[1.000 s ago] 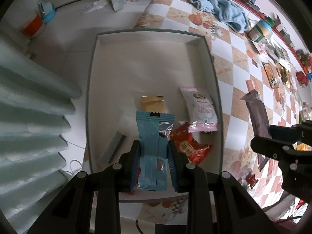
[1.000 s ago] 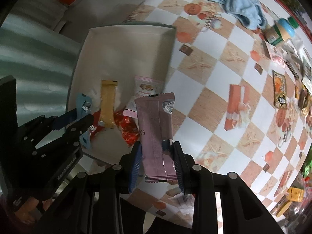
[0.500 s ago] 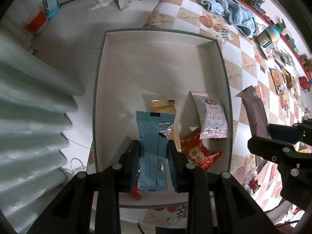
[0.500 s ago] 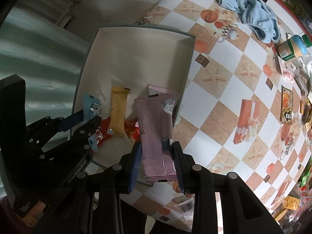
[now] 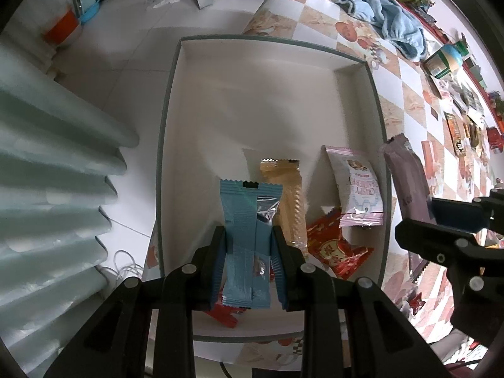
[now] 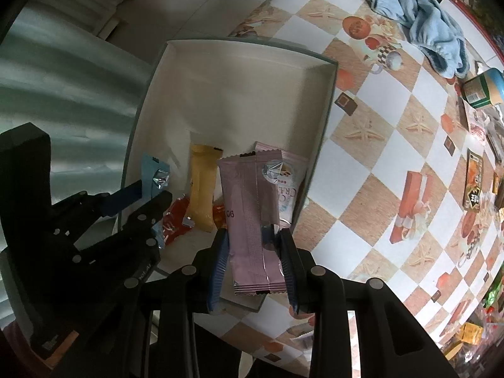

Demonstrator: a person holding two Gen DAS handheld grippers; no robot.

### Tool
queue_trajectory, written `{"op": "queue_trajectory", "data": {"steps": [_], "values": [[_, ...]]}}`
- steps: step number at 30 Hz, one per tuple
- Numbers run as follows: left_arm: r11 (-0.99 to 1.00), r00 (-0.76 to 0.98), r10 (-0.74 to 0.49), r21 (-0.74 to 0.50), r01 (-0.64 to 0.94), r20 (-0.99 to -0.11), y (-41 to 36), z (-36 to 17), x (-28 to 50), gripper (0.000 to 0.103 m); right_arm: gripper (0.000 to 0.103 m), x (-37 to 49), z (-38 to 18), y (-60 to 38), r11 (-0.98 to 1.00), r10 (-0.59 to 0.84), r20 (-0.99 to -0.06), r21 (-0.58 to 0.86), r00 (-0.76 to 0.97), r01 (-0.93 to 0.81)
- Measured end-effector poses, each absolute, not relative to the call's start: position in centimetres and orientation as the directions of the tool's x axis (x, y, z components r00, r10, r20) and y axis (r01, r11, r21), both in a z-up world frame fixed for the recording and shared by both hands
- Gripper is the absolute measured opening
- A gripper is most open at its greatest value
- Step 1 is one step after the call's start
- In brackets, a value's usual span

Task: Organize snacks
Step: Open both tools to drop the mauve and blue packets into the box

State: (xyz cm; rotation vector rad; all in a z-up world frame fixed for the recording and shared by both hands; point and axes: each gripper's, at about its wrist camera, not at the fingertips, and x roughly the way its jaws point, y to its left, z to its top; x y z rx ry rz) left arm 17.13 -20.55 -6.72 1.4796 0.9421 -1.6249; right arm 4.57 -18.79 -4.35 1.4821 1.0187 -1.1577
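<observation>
A white box (image 5: 261, 110) stands at the table's edge and holds a yellow packet (image 5: 288, 201), a pink-and-white packet (image 5: 356, 195) and a red packet (image 5: 334, 249). My left gripper (image 5: 249, 242) is shut on a blue snack packet (image 5: 247, 220), held above the box's near end. My right gripper (image 6: 253, 242) is shut on a mauve snack packet (image 6: 249, 208), held over the box's (image 6: 239, 94) near right rim. The mauve packet also shows in the left wrist view (image 5: 406, 176), right of the box.
The checkered tablecloth (image 6: 378, 163) carries a blue towel (image 6: 422, 28), a jar (image 6: 482, 88) and several packets at the far right. Left of the box are a ribbed grey-green surface (image 5: 47, 173) and the tiled floor (image 5: 126, 41).
Both grippers have pulled back and up from the box with their packets; the box now shows more fully. The right gripper has shifted left over the box's rim.
</observation>
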Motion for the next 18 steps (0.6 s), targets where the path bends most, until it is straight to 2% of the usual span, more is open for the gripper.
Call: {"op": "queue_trajectory", "data": {"steps": [14,15,17,18], "values": [[-0.455,-0.057,-0.01,-0.047,0.889,-0.998,-20.5,-7.9,17.2,0.032,0.034,6.0,-5.9,-20.9,-0.163,0.067,-0.97,0.221,0.234,0.962],[-0.455,-0.059,-0.006,-0.05,0.889,-0.998,-20.5,-7.9,17.3,0.035,0.034,6.1,-6.1,-21.0,-0.159,0.072,-0.968,0.228,0.241,0.961],[-0.452,-0.064,-0.005,-0.055,0.89,-0.998,-20.4,-7.9,17.4,0.051,0.035,6.3,-6.2,-21.0,-0.16,0.078,-0.966,0.232,0.246,0.959],[-0.451,-0.064,-0.013,-0.051,0.891,-0.998,-20.4,-7.8,17.4,0.064,0.035,6.3,-6.3,-21.1,-0.163,0.08,-0.965,0.234,0.249,0.959]]}}
